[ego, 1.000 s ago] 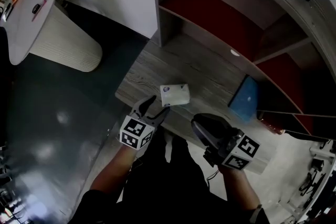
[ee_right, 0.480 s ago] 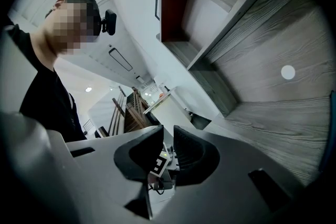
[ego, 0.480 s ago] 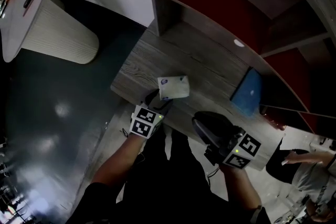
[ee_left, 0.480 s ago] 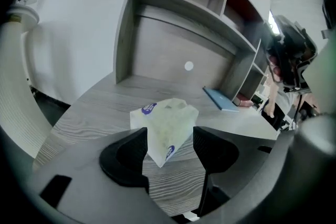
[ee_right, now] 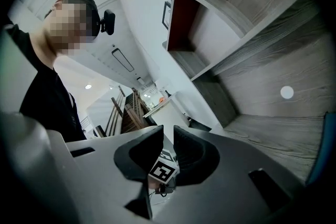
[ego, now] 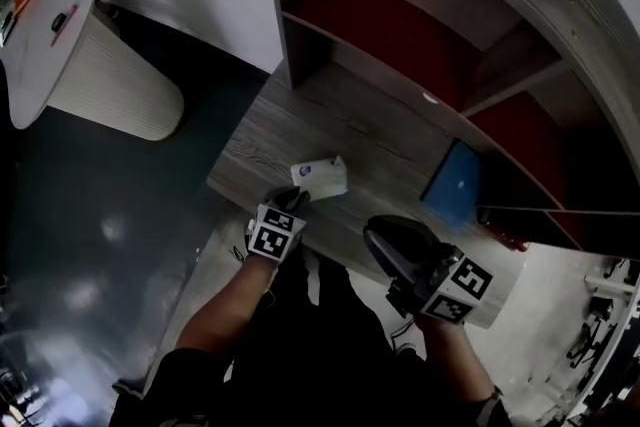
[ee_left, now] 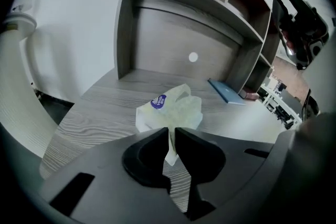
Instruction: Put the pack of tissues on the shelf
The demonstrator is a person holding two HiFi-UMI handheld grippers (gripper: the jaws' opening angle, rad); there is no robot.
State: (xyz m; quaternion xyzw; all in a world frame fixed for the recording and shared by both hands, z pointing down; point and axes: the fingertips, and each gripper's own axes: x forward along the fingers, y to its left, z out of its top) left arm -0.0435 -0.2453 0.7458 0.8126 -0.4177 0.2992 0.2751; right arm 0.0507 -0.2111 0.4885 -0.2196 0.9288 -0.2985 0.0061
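The pack of tissues (ego: 322,177) is a white plastic-wrapped pack with a purple label, lying on the grey wood desk (ego: 290,130) near its front edge. In the left gripper view the pack (ee_left: 173,110) lies just beyond the jaws, with a flap of its wrapper pinched between them. My left gripper (ego: 297,198) (ee_left: 171,136) is closing on that near edge. My right gripper (ego: 385,240) hovers off the desk's front edge to the right. Its jaws (ee_right: 168,139) stand almost together with nothing between them. The shelf (ego: 370,25), with red-backed compartments, rises behind the desk.
A blue book (ego: 452,185) (ee_left: 226,91) lies on the desk at the right, under the shelf. A white round sticker (ego: 430,98) marks the back panel. A white round table (ego: 45,25) stands on the dark floor at the left.
The left gripper has moved forward to the pack, and its wide-open jaws have closed on the pack's near edge. The right gripper has stayed in place.
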